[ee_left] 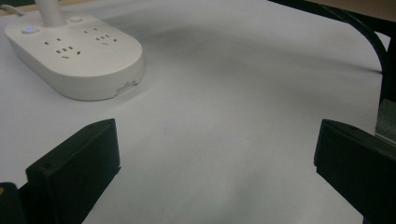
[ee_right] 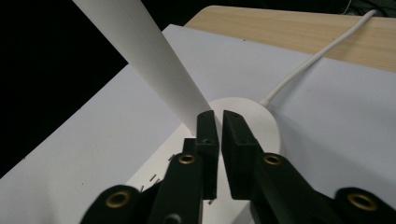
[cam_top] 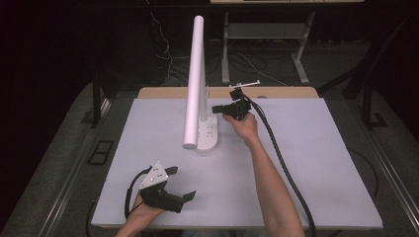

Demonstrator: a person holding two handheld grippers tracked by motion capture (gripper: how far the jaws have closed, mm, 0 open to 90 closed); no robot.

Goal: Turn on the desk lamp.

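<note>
Well, the right gripper (cam_top: 218,109) hovered right over the white lamp base (cam_top: 207,134), its jaws drawn almost together with just a sliver of gap, gripping nothing, tips just beside the lamp's white tube (cam_top: 195,81). Down at the near edge of the white table (cam_top: 321,163), the left gripper (cam_top: 182,185) sat well apart from the base, jaws spread wide over bare tabletop. Its own view showed the base's sockets (ee_left: 63,48) ahead to the left.
</note>
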